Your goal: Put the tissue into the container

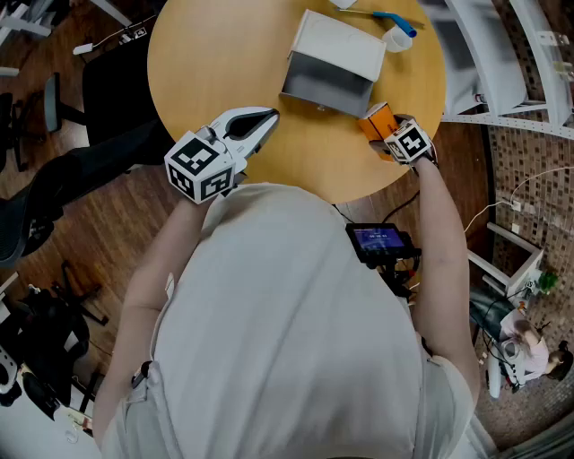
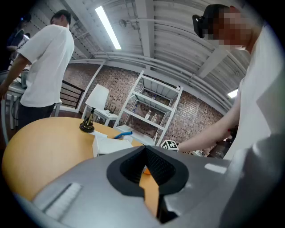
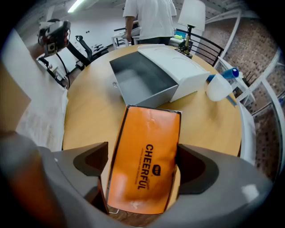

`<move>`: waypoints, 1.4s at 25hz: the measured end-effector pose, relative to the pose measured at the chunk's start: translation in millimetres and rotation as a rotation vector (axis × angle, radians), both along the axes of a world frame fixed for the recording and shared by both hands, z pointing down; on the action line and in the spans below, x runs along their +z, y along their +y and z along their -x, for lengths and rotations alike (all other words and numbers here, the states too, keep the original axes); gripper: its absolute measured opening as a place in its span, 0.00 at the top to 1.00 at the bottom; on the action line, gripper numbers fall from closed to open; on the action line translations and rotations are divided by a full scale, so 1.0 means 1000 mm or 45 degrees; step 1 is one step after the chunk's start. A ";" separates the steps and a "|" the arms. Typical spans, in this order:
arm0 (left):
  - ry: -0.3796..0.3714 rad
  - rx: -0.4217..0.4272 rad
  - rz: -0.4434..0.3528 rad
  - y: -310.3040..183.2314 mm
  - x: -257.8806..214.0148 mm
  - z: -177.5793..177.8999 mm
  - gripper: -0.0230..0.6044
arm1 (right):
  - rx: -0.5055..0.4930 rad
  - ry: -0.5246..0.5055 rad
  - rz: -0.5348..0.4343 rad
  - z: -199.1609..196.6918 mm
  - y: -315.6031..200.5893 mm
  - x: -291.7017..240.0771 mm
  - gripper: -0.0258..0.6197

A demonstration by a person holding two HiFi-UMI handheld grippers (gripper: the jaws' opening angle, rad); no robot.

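An orange tissue pack [image 1: 378,119] [image 3: 147,178] lies at the near right edge of the round wooden table [image 1: 224,54]. My right gripper [image 1: 387,134] [image 3: 142,149] stands open around it, with one jaw on each long side of the pack and a thin gap on the left side. Just beyond the pack sits the container [image 1: 327,63] [image 3: 147,80], a white box whose grey drawer is pulled out toward me. My left gripper [image 1: 267,116] [image 2: 149,187] hovers over the table's near left part. It is shut and holds nothing.
A white cup and a blue-handled tool [image 1: 395,27] [image 3: 220,84] lie behind the container. A lamp [image 2: 87,124] [image 3: 189,18] stands at the far edge. A person in a white shirt [image 2: 44,58] stands beyond the table. Office chairs [image 1: 36,197] are at the left, white shelving [image 1: 520,54] at the right.
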State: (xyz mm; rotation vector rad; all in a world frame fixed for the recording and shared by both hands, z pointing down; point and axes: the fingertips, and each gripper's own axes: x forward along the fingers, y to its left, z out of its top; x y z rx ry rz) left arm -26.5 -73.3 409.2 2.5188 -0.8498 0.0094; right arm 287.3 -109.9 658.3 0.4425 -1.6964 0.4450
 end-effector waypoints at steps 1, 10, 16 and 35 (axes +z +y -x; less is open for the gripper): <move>0.003 0.004 0.002 0.000 0.001 0.000 0.96 | -0.003 0.018 -0.022 -0.003 0.000 -0.003 0.28; 0.018 0.069 0.012 -0.007 0.009 -0.011 0.96 | -0.076 0.042 -0.175 -0.005 -0.019 -0.055 0.35; 0.017 0.095 0.004 -0.007 0.007 -0.019 0.96 | -0.302 -0.120 -0.424 0.083 -0.072 -0.129 0.35; 0.003 -0.070 0.071 0.005 0.024 0.026 0.96 | -0.694 -0.097 -0.281 0.205 -0.064 -0.069 0.34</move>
